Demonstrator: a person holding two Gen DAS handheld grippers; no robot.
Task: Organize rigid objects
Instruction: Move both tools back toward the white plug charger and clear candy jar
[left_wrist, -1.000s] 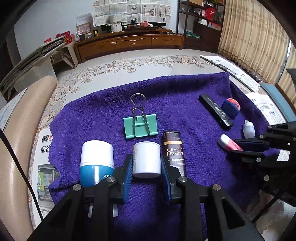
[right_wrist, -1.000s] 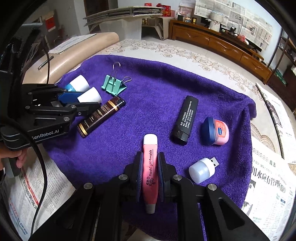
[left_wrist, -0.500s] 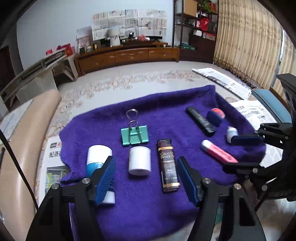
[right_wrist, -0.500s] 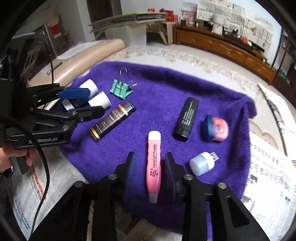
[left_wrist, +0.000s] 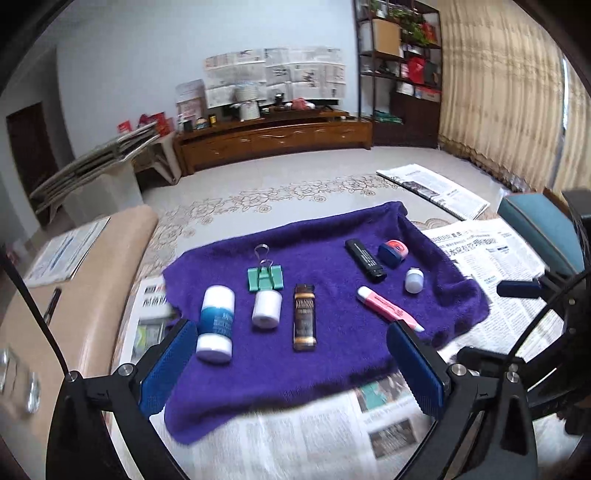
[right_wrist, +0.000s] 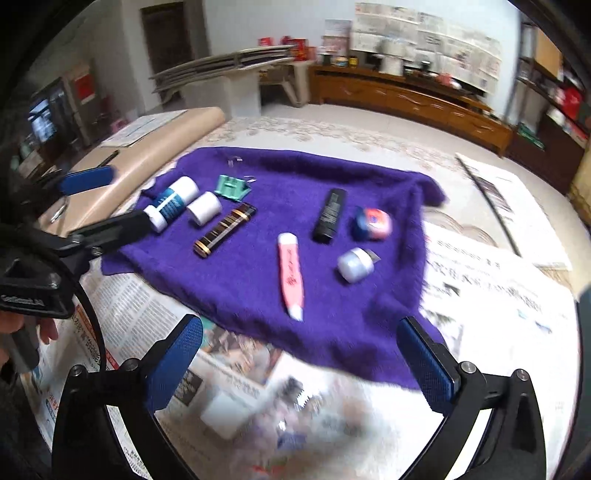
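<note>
A purple towel (left_wrist: 332, 365) (right_wrist: 240, 284) carries two groups of objects. On the left lie a blue-and-white bottle (left_wrist: 216, 323) (right_wrist: 170, 203), a white cap (left_wrist: 266, 309) (right_wrist: 204, 207), a green binder clip (left_wrist: 264, 277) (right_wrist: 232, 185) and a brown lighter (left_wrist: 304, 322) (right_wrist: 225, 229). On the right lie a pink highlighter (left_wrist: 388, 307) (right_wrist: 291, 280), a black lighter (left_wrist: 365, 260) (right_wrist: 329, 215), a blue-and-pink jar (left_wrist: 393, 253) (right_wrist: 373, 223) and a small white USB light (left_wrist: 413, 280) (right_wrist: 355, 264). My left gripper (left_wrist: 291, 365) is open and empty above the towel's near edge. My right gripper (right_wrist: 301, 363) is open and empty, back from the highlighter.
Newspapers (left_wrist: 314, 435) (right_wrist: 491, 295) cover the floor around the towel. A beige cushion (left_wrist: 74, 295) lies at the left. A wooden cabinet (left_wrist: 273, 140) and a shelf unit (left_wrist: 402, 74) stand far back. A blue stool (left_wrist: 535, 225) is at the right.
The left gripper let go of the white cap and the right gripper let go of the pink highlighter. Both opened wide and pulled back and up from the towel.
</note>
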